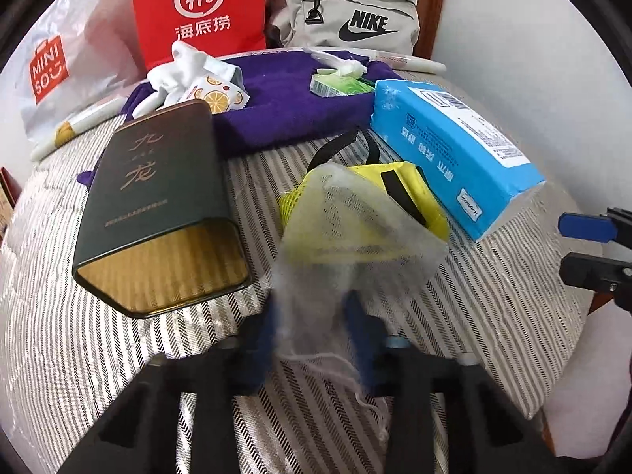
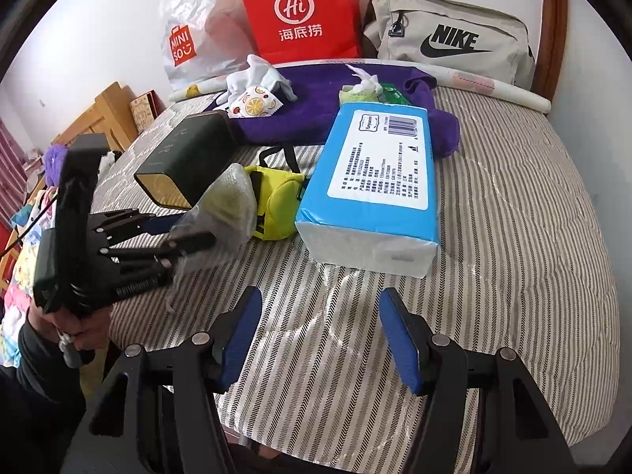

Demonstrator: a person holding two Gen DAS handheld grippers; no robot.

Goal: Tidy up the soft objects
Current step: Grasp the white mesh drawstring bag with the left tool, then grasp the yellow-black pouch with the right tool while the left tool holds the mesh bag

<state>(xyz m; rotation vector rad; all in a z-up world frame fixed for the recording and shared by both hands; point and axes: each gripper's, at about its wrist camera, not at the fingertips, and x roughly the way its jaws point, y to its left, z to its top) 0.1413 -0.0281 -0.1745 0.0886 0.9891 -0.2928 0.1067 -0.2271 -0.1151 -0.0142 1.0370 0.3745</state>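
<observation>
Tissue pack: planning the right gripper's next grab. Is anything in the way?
Nothing visible. Only striped bedspread lies between the open right gripper and the tissue pack; the yellow bag sits off to the left.

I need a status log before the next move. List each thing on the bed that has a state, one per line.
left gripper: shut on white mesh pouch
white mesh pouch: held up, draped before the yellow bag
right gripper: open, empty
dark tin box: lying down, gold end toward camera
blue tissue pack: lying flat, label up
yellow bag: lying on the bed
purple towel: spread, rumpled
</observation>
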